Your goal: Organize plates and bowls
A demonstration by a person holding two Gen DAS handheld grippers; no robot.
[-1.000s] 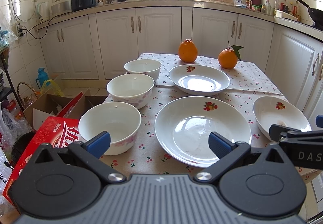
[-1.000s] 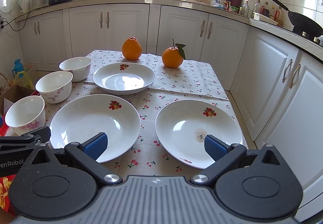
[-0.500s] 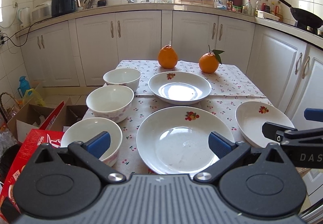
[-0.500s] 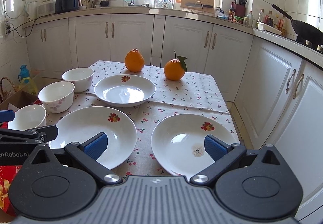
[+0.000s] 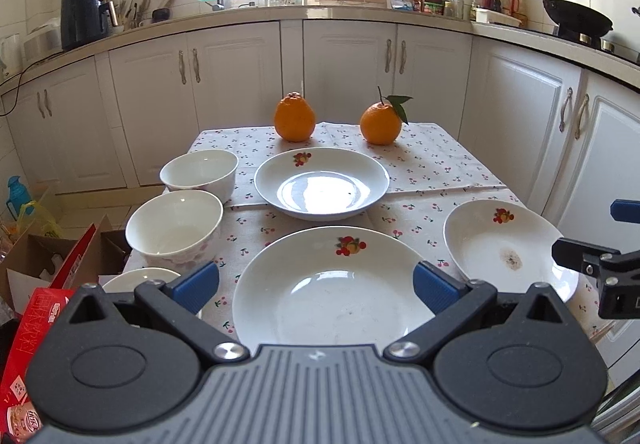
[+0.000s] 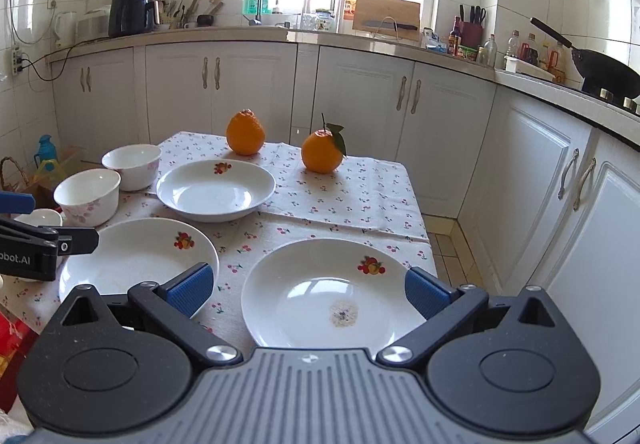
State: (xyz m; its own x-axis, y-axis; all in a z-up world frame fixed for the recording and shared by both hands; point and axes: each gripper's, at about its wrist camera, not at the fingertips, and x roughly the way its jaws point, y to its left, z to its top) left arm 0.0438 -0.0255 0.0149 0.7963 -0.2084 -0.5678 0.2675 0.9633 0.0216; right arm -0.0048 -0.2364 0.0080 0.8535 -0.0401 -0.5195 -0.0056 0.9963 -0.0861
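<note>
Three white plates with fruit prints lie on the cherry-print tablecloth: a near middle plate [image 5: 336,284], a far plate [image 5: 322,182] and a right plate with a brown stain [image 5: 504,244]. Three white bowls stand in a row on the left: far bowl [image 5: 199,174], middle bowl [image 5: 174,226], and near bowl [image 5: 140,278], mostly hidden behind my left gripper. My left gripper [image 5: 316,284] is open and empty over the near middle plate. My right gripper [image 6: 306,288] is open and empty over the stained plate [image 6: 332,292].
Two oranges [image 5: 295,118] [image 5: 380,123] sit at the table's far edge. Cardboard boxes and a red box [image 5: 36,320] stand on the floor to the left. White cabinets [image 5: 520,116] run behind and to the right of the table.
Both grippers have pulled back and risen from the table, so the plates and bowls look farther away. Both stay open and empty. Nothing on the table has moved.
</note>
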